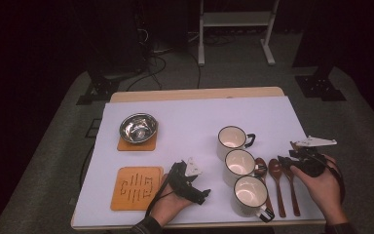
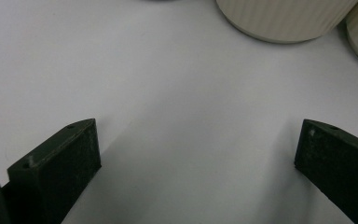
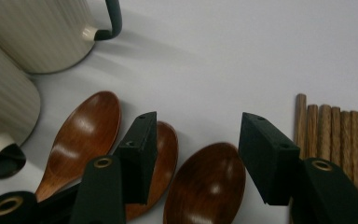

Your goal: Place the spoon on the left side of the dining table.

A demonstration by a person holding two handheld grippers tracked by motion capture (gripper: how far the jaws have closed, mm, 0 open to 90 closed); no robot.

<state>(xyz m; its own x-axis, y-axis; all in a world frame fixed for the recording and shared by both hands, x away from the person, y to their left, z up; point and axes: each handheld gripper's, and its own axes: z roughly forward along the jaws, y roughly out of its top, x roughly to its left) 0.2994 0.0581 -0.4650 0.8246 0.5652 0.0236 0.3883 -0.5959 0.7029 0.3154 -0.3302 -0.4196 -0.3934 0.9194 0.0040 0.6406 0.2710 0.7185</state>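
right tongs [image 1: 286, 161]: over wooden spoons [image 1: 275, 170] | left tongs [image 1: 202, 194]: beside mugs [image 1: 239, 165]

— What do you count on the worktop [image 1: 195, 114]?

— I see three cream mugs [image 1: 232, 138] [image 1: 239, 163] [image 1: 249, 193], three wooden spoons [image 3: 81, 135] [image 3: 165, 158] [image 3: 209, 184], two wooden coasters [image 1: 136, 187] [image 1: 136, 145], one steel bowl [image 1: 138, 127].

— Anything else?

— A bundle of chopsticks [image 3: 328, 135], five ends showing.
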